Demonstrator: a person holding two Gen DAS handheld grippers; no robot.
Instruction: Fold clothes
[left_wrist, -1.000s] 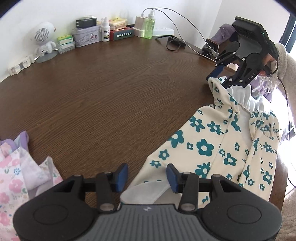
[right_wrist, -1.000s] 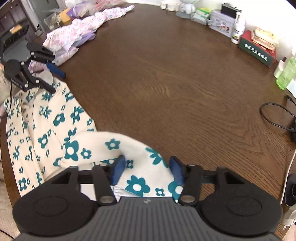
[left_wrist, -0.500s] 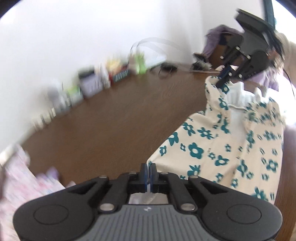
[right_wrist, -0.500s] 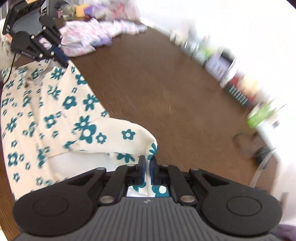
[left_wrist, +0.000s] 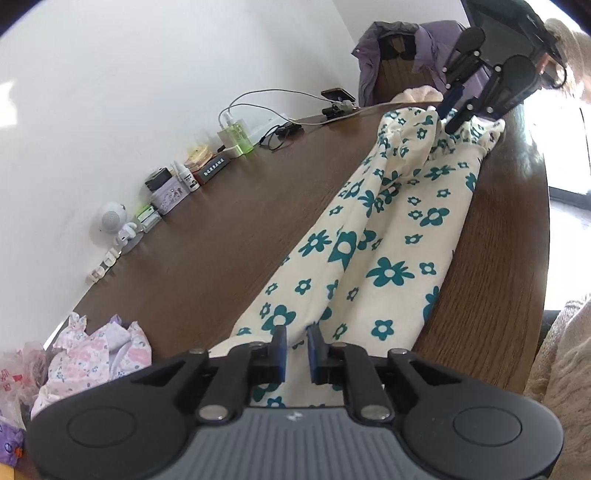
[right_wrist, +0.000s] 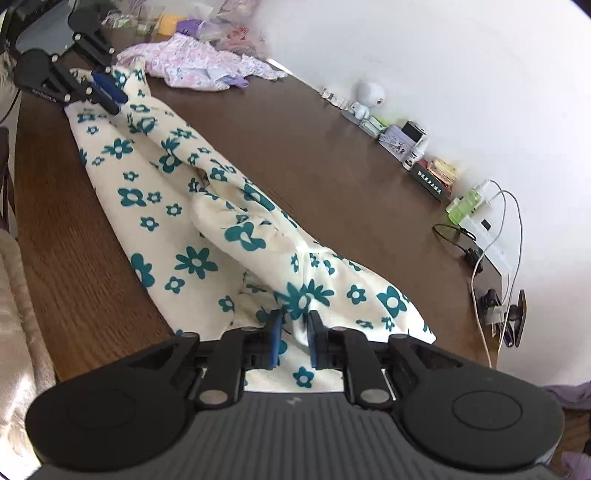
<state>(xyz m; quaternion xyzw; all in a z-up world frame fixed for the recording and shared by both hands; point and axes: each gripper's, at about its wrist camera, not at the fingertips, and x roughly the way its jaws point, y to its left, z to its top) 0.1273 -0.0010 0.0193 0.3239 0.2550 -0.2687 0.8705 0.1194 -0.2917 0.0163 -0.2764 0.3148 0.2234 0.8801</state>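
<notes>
A cream garment with teal flowers (left_wrist: 388, 240) (right_wrist: 177, 206) lies stretched lengthwise on the brown wooden table (left_wrist: 221, 229) (right_wrist: 314, 147), near its front edge. My left gripper (left_wrist: 295, 345) (right_wrist: 107, 90) is at one end of it, its blue fingers a narrow gap apart with cloth between them. At the opposite, gathered end sits my right gripper (right_wrist: 294, 332) (left_wrist: 452, 112), fingers likewise slightly parted, with a bunched fold of the fabric rising between them. The cloth rests on the table along its whole length.
A heap of pink floral clothes (left_wrist: 96, 350) (right_wrist: 192, 66) lies beyond the left end. Along the wall stand a green bottle (left_wrist: 238, 134), small boxes, a white figurine (left_wrist: 110, 221) and cables (right_wrist: 495, 240). A chair with a purple jacket (left_wrist: 399, 55) stands behind. A beige sleeve (left_wrist: 561, 369) borders the table edge.
Both grippers shut on the garment's ends, lifted and pulled it out straight. It now lies stretched on the table, and both pairs of fingers have parted slightly from fully shut.
</notes>
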